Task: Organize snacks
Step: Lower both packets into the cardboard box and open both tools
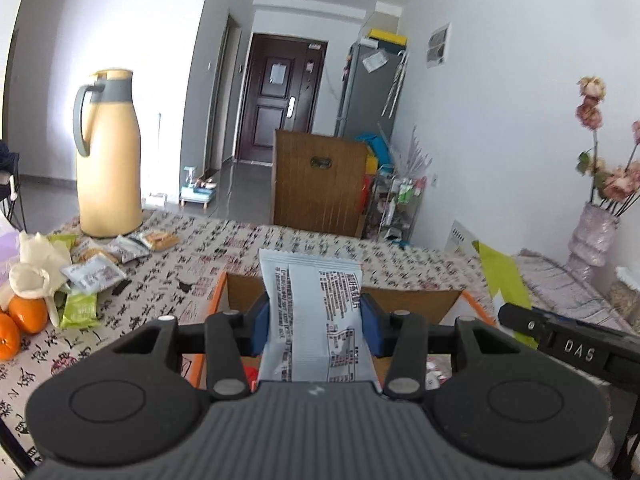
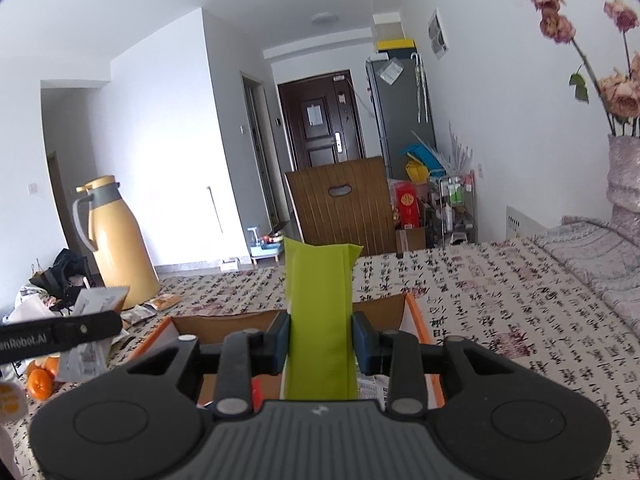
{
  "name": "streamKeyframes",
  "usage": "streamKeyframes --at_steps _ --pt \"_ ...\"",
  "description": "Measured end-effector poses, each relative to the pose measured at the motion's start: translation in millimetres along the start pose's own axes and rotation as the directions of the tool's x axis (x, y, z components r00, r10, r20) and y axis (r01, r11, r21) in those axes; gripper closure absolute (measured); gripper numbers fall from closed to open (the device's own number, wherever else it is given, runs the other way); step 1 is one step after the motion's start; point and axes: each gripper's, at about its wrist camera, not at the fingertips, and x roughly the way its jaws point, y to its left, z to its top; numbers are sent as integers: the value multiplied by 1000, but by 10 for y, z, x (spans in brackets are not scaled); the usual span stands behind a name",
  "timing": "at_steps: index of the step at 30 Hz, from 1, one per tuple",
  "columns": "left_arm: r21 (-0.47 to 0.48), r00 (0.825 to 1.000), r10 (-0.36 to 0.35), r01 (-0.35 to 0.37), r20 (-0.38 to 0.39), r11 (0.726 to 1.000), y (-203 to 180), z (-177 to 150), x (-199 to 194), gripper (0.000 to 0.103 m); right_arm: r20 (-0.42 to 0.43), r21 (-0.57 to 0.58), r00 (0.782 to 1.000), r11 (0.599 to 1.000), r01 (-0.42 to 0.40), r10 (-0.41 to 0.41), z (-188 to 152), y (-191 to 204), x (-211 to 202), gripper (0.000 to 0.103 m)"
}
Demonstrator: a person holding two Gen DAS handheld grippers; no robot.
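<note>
Left tool (image 1: 315,322) clamps grey packet (image 1: 316,300), right tool (image 2: 320,346) clamps green packet (image 2: 320,320), both tilted down over box (image 1: 412,300)

bright daylight glare from the left; fisheye-bent edges, slight motion blur.

The left gripper (image 1: 316,322) has a ribbed dark grey housing across the bottom of the frame, with a small white mark at its top centre. Two round black caps with ring grooves flank it. Black linkage arms carry silver pivot pins and end in blue pads (image 1: 261,322). The right gripper (image 2: 320,344) is built alike, with darker blue pads (image 2: 280,342). White lettering marks each gripper's black side bar.
</note>
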Motion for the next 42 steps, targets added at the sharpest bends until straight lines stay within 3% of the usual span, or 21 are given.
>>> streamKeyframes --at_steps 10,17,20,22,24,26,29,42 --pt "-26 992 20 -23 -123 999 163 -214 485 56 -80 18 997 1000 8 -6 -206 -94 399 71" --pt "-18 991 10 -13 -133 1000 164 -274 532 56 -103 12 995 1000 9 -8 -265 -124 446 70" --pt "-21 993 17 -19 -116 1000 168 -270 510 49 -98 6 995 1000 13 -12 -277 -120 419 68" --pt "-24 995 26 -29 -96 999 165 -262 464 33 -99 9 995 1000 16 -15 -279 -126 404 57" --pt "-22 997 42 -43 -65 999 163 -252 407 15 -88 12 996 1000 25 -24 -272 -137 369 31" --pt "-28 998 53 -54 -47 998 168 -243 369 2 -80 12 996 1000 26 -25 -259 -151 346 16" --pt "-47 997 70 -71 -32 996 196 -218 344 0 -77 14 996 999 35 -34 -253 -160 334 2" --pt "-35 997 73 -73 -7 997 138 -169 247 0 -60 -4 997 999 37 -37 -201 -124 264 0"
